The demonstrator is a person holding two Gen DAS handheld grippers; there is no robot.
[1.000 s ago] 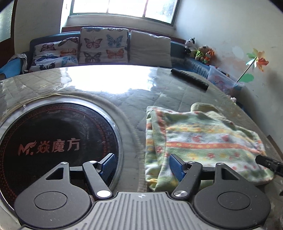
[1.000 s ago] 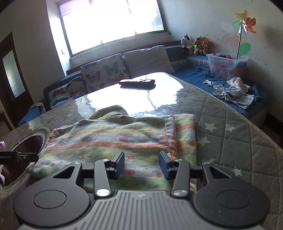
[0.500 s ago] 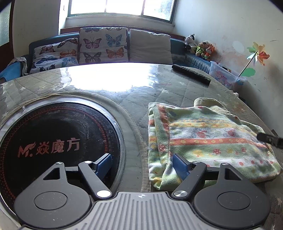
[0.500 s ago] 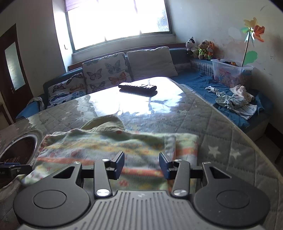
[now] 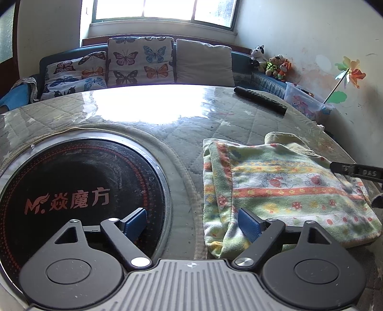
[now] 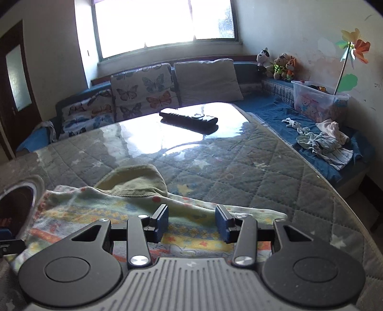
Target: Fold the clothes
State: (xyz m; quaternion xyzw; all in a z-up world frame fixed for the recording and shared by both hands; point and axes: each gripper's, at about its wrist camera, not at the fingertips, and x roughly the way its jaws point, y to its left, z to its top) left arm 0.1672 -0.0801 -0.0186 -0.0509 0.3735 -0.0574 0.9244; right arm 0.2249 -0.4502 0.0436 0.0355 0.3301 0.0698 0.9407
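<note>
Quilted table (image 5: pixel 215 124), glossy under window (image 6: pixel 165 21) glare; folded garment (image 5: pixel 282 186), remote (image 6: pixel 189 118). Left gripper (image 5: pixel 192 223), right gripper (image 6: pixel 191 223) spread, empty.

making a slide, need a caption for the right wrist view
Open right hand-held gripper above a folded flowery garment on a quilted table, remote control beyond.

Cooktop (image 5: pixel 79 181): "M. 焱魔方" (red txt).
</note>
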